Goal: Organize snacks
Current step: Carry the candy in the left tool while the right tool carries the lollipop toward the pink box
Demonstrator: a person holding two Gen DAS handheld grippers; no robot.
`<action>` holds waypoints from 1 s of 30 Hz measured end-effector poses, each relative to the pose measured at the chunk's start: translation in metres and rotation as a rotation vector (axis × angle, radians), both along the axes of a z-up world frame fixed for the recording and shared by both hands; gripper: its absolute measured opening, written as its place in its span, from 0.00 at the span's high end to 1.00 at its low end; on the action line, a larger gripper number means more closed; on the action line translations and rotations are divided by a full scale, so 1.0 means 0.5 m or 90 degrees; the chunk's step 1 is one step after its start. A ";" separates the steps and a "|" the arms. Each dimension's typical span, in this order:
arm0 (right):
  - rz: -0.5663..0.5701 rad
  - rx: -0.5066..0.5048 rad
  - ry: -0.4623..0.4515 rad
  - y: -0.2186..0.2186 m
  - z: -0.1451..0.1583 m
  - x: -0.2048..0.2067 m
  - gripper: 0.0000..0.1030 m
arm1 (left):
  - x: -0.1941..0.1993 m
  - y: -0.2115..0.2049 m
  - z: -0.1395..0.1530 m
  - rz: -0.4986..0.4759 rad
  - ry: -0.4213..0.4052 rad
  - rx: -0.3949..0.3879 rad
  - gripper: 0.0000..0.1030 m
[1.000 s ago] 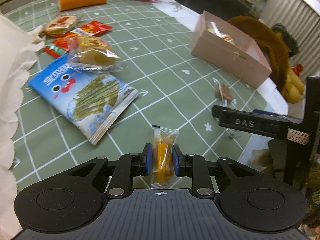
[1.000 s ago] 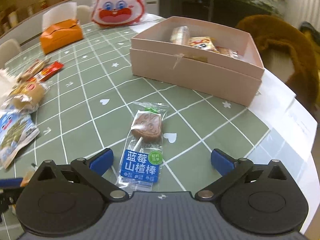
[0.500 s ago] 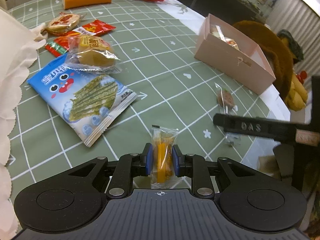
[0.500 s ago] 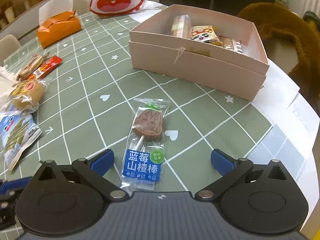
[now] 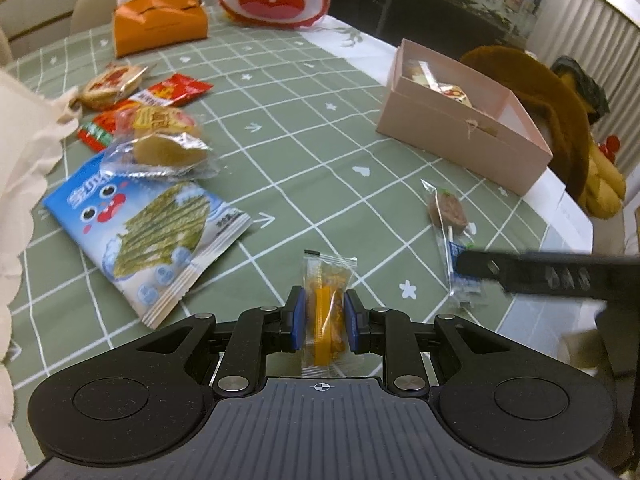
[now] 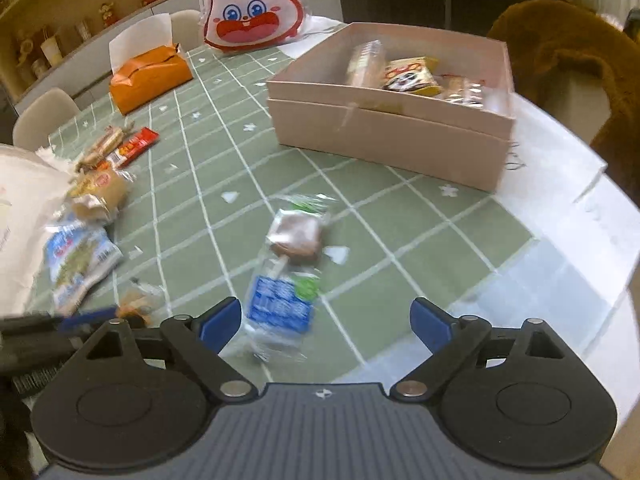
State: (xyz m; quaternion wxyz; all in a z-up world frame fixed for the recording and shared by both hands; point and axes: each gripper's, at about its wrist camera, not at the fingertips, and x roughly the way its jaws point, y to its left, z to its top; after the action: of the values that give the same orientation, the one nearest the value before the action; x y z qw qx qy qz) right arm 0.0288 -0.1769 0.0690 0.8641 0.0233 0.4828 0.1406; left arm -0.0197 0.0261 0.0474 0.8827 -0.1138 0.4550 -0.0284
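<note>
My left gripper (image 5: 323, 318) is shut on a small clear packet of orange candy (image 5: 326, 304), held just above the green checked tablecloth (image 5: 304, 152). My right gripper (image 6: 326, 322) is closing, its blue pads still wide apart on either side of a wrapped lollipop (image 6: 290, 264) with a blue label; the pads do not press on it. That lollipop (image 5: 450, 220) also lies at the right in the left wrist view, where the right gripper's finger (image 5: 532, 274) reaches over its lower end. A pink open box (image 6: 394, 116) with several snacks inside stands beyond.
Loose snacks lie at the left: a blue seaweed bag (image 5: 140, 224), a wrapped bun (image 5: 160, 148), red packets (image 5: 172, 94). An orange tissue box (image 6: 150, 76) and a rabbit-face bag (image 6: 252, 8) stand at the far side. A brown plush toy (image 6: 576, 60) sits past the box. The table edge runs close on the right.
The right gripper's jaws have narrowed around the lollipop, and its view has lifted and blurred. The left gripper has shifted slightly with the candy packet still in it.
</note>
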 end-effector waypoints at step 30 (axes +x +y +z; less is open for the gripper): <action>-0.003 -0.041 -0.023 -0.003 0.057 -0.056 0.62 | -0.024 0.005 -0.003 -0.047 -0.021 0.008 0.74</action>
State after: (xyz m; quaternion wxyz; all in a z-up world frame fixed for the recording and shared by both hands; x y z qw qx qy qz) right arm 0.0009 -0.1785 0.0975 0.8733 -0.0062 0.4713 0.1233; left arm -0.0317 0.0285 0.0457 0.8892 -0.0907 0.4444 -0.0596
